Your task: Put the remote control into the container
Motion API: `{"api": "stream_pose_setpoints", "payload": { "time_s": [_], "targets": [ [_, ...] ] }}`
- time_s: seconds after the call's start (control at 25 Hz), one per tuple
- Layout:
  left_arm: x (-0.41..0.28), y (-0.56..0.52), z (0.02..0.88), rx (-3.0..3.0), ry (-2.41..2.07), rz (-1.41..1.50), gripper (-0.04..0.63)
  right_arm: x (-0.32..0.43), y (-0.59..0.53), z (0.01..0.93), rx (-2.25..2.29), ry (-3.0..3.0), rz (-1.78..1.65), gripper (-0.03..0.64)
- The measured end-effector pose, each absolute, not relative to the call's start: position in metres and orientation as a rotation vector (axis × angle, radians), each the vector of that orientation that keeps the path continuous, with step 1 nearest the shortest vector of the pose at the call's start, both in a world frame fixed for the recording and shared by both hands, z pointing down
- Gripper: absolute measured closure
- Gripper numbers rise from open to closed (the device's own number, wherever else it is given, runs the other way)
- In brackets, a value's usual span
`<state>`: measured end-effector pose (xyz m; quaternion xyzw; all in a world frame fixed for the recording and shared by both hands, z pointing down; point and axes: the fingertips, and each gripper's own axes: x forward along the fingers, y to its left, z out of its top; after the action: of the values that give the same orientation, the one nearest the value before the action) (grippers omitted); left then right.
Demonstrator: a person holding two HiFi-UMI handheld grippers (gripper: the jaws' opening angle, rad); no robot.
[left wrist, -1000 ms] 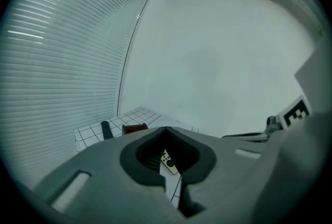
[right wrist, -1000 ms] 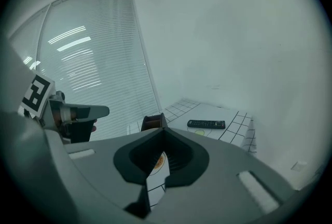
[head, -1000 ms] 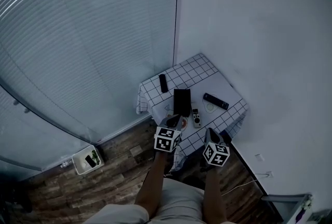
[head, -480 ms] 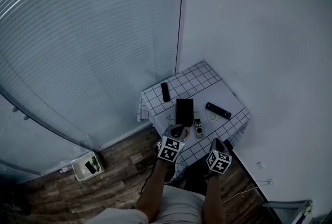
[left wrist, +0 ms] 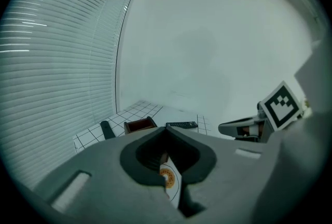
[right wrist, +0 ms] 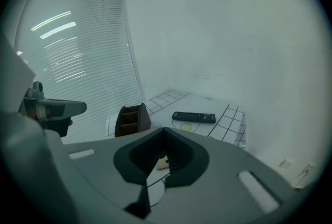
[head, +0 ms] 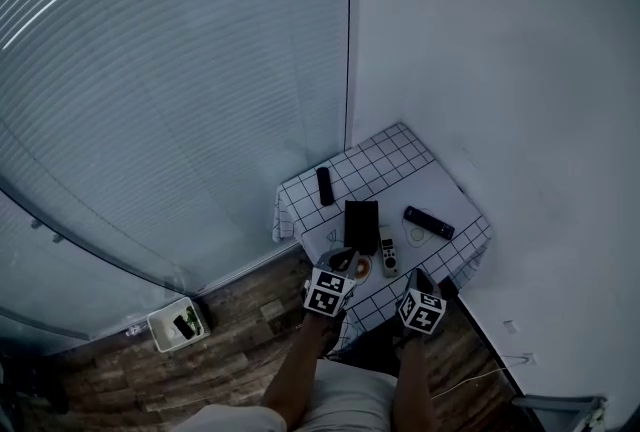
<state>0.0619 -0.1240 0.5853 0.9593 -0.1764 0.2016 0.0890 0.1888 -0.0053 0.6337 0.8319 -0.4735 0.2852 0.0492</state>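
Two table (head: 392, 152) edges free; container (head: 361, 225) stands mid-table.

No words, brands or numbers can be read anywhere. The only signs are the black-and-white square markers on the cubes of the left gripper (head: 345, 259) and the right gripper (head: 419, 277); they are block patterns, not letters. Any print on the black remote control (head: 428, 222) on the table (head: 400, 146) is too small to read.
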Motion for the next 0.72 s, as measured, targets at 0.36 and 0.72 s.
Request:
{"api": "stream_pose_setpoints", "payload": {
  "time_s": [0.36, 0.72],
  "targets": [
    [0.086, -0.153, 0.579, 2.836, -0.522, 0.588, 0.595, 0.215, -0.028, 0.629, 2.521, -1.438, 0.833, 0.615],
    [0.098, -0.202, 0.585, 2.801, -0.589, 0.566, 0.595, 0.230, -0.069, 0.662, 2.364, -1.446, 0.886, 0.614]
  ]
}}
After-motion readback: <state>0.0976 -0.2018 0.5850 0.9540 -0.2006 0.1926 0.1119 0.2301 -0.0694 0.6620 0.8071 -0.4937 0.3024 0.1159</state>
